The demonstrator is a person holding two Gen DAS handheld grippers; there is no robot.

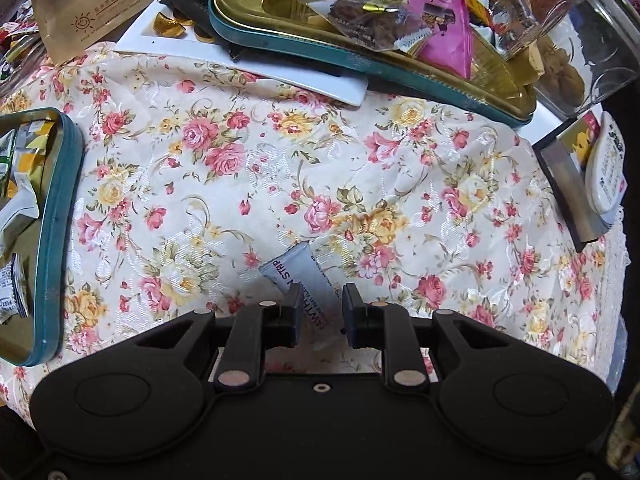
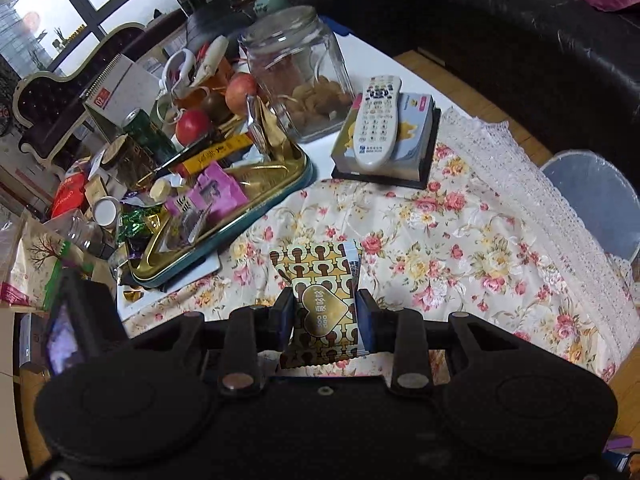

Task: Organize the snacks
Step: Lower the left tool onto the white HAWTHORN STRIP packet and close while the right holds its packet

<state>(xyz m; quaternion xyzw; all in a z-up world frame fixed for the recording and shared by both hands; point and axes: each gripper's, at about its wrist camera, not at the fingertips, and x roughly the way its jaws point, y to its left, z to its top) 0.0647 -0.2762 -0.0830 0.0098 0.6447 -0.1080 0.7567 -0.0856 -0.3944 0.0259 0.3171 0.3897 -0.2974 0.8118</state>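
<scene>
My left gripper (image 1: 320, 300) hangs low over the floral tablecloth, its jaws open around a pale grey-blue snack packet (image 1: 298, 276) with dark lettering that lies flat on the cloth; the left finger overlaps its edge. My right gripper (image 2: 324, 308) is shut on a brown, white and gold snack packet (image 2: 320, 280) with a gold heart, held above the cloth. A gold tin tray with a teal rim (image 2: 298, 184) holds several snacks, including a pink packet (image 2: 216, 194); it also shows in the left wrist view (image 1: 280, 46).
A second teal-rimmed tin (image 1: 60, 216) with wrapped snacks sits at the left. A glass jar (image 2: 300, 68) of cookies stands behind the tray. A white remote (image 2: 378, 120) lies on a box. A white plate (image 1: 248, 64), a paper bag (image 1: 92, 4), apples and clutter fill the back.
</scene>
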